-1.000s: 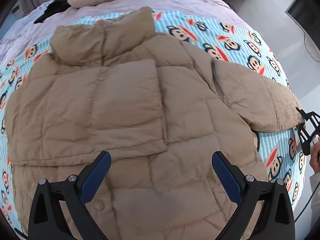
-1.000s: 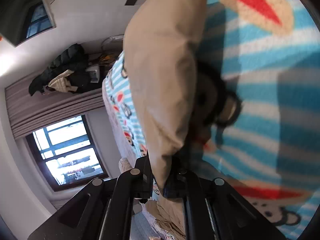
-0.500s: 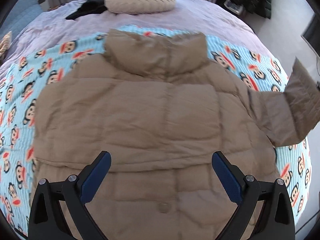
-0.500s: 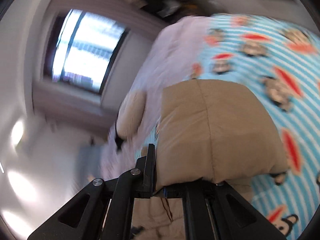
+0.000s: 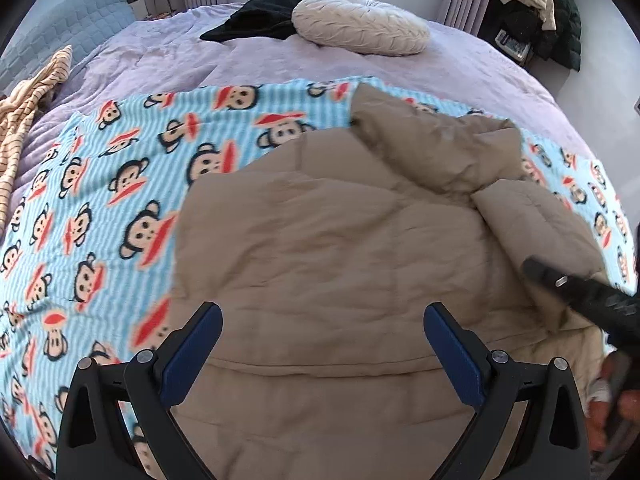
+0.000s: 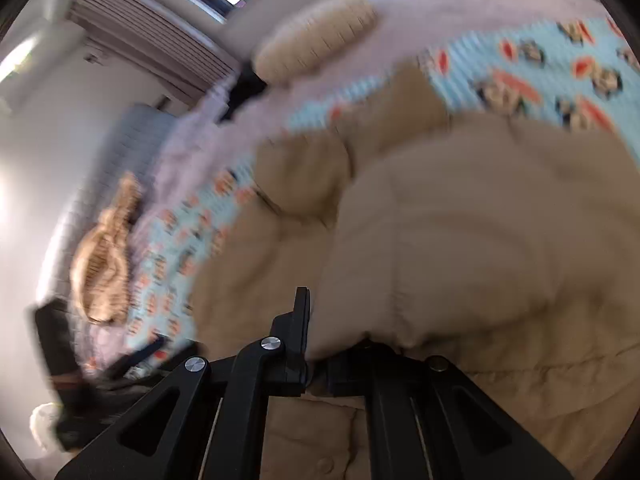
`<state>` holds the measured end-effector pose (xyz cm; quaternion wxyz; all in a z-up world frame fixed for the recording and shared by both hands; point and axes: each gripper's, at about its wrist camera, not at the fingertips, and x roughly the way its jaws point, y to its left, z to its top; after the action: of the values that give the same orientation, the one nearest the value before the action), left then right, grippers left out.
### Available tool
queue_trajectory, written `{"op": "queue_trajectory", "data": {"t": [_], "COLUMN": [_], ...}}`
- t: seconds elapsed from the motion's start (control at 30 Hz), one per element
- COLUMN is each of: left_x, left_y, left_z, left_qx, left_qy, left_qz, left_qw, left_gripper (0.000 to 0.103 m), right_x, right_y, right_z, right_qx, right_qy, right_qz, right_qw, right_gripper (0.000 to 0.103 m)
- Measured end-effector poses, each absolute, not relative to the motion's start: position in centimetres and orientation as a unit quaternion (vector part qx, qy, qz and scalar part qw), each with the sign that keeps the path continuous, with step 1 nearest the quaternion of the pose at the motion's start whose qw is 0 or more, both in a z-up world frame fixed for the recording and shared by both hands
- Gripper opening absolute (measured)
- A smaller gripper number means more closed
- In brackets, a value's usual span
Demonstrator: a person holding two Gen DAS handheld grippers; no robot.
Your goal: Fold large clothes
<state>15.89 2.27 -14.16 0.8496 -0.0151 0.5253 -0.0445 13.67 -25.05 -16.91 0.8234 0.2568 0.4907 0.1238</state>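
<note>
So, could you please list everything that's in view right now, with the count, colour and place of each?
puffer jacket: one, tan, spread on the blanket, right sleeve folded over the body
fleece blanket: one, light blue with monkey faces, on the bed under the jacket
bedspread: one, lilac, covering the bed
round cushion: one, cream, far end of the bed
dark garment: one, black, beside the cushion
striped cloth: one, beige, left edge of the bed
pile of coats: dark and cream, far right corner
left gripper: open, above the jacket hem
right gripper: shut on the sleeve
hand: one, lower right edge
</note>
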Motion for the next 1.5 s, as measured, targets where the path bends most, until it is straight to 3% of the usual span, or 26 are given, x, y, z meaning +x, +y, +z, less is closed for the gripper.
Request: {"op": "queue_trajectory", "data": {"t": [0.17, 0.23, 0.3, 0.33, 0.47, 0.53, 0.57, 0.6, 0.63, 0.67, 0.93, 1.03, 1.07, 1.1, 1.17, 1.43, 1.5], "left_x": [16.1, 15.9, 16.2, 16.2, 16.9, 17.3, 17.3, 17.4, 17.4, 17.4, 18.1, 18.8, 19.0, 19.1, 19.1, 19.4, 19.7], "left_y": [3.1, 2.7, 2.4, 2.2, 2.2, 2.6, 2.8, 3.1, 3.3, 3.7, 7.2, 7.7, 7.7, 7.4, 6.4, 0.7, -0.6], "left_z": [-15.6, -15.8, -15.9, -15.9, -15.8, -15.6, -15.5, -15.3, -15.2, -15.0, -13.8, -13.8, -14.0, -14.3, -14.9, -19.1, -19.5], "left_qx": [-0.023, -0.030, -0.039, -0.042, -0.060, -0.074, -0.077, -0.079, -0.080, -0.082, -0.195, -0.244, -0.254, -0.259, -0.253, -0.216, -0.207], "left_qy": [0.535, 0.538, 0.538, 0.537, 0.533, 0.531, 0.529, 0.527, 0.525, 0.522, 0.506, 0.506, 0.509, 0.514, 0.527, 0.583, 0.589], "left_qz": [-0.059, -0.065, -0.073, -0.076, -0.086, -0.090, -0.091, -0.093, -0.094, -0.096, -0.150, -0.170, -0.177, -0.186, -0.197, -0.233, -0.242], "left_qw": [0.843, 0.840, 0.839, 0.839, 0.840, 0.839, 0.840, 0.841, 0.842, 0.843, 0.827, 0.810, 0.803, 0.796, 0.787, 0.748, 0.742], "left_gripper": [0.101, 0.101, 0.101, 0.101, 0.101, 0.101, 0.101, 0.101, 0.101, 0.101, 0.101, 0.101, 0.101, 0.101, 0.101, 0.100, 0.063], "right_x": [13.5, 13.4, 12.4, 12.0, 9.8, 9.4, 9.4, 9.4, 9.7, 10.0, 12.9, 12.8, 12.6, 12.1, 10.8, 3.5, 2.2], "right_y": [-25.4, -26.0, -26.7, -26.9, -30.2, -32.8, -34.2, -35.3, -35.6, -35.7, -23.9, -19.2, -18.4, -18.0, -18.7, -35.0, -39.7], "right_z": [-21.1, -20.5, -19.1, -18.3, -15.8, -16.5, -17.2, -17.8, -17.9, -17.7, -12.9, -14.5, -15.5, -16.4, -17.0, -17.4, -18.0], "right_qx": [0.275, 0.287, 0.292, 0.294, 0.333, 0.390, 0.424, 0.455, 0.469, 0.469, 0.244, 0.190, 0.179, 0.176, 0.188, 0.311, 0.371], "right_qy": [0.537, 0.545, 0.538, 0.530, 0.492, 0.478, 0.471, 0.463, 0.455, 0.447, 0.482, 0.536, 0.559, 0.579, 0.590, 0.561, 0.540], "right_qz": [0.084, 0.076, 0.084, 0.085, 0.041, 0.014, -0.001, -0.013, -0.015, -0.018, 0.123, 0.164, 0.169, 0.171, 0.172, 0.013, -0.033], "right_qw": [0.793, 0.785, 0.786, 0.791, 0.803, 0.787, 0.773, 0.761, 0.757, 0.762, 0.833, 0.806, 0.792, 0.778, 0.766, 0.767, 0.755], "right_gripper": [0.008, 0.019, 0.078, 0.085, 0.085, 0.077, 0.056, 0.029, 0.018, 0.013, 0.012, 0.019, 0.031, 0.045, 0.058, 0.058, 0.058]}}
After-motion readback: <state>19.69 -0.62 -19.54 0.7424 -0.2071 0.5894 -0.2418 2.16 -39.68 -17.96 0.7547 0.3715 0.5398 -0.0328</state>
